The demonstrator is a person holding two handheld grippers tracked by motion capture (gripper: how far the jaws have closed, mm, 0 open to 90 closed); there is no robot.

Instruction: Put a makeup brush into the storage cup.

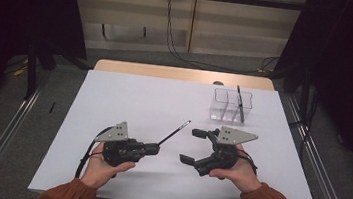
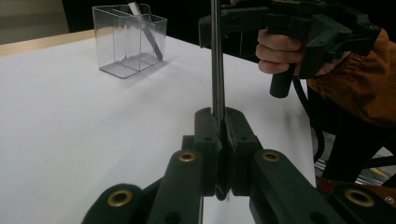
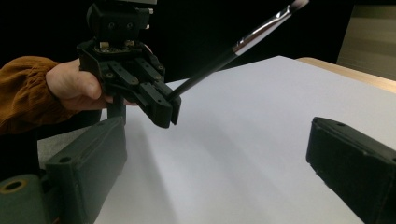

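A thin black brush (image 1: 175,130) with a metal ferrule sticks out up and to the right from my left gripper (image 1: 152,149), which is shut on its handle end. In the left gripper view the two jaws press together on the brush (image 2: 215,70), which rises straight ahead of my left gripper (image 2: 219,128). My right gripper (image 1: 193,145) stands open just right of the brush tip, with nothing between its jaws. The right gripper view shows the wide-open right gripper (image 3: 219,163), and beyond it the left gripper (image 3: 166,109) holding the brush (image 3: 233,49) slanted upward.
A clear two-compartment container (image 1: 231,106) stands at the back right of the white table (image 1: 128,104), with another dark brush (image 1: 240,104) leaning inside. The same container (image 2: 128,39) appears far left in the left gripper view. Rails run along both table sides.
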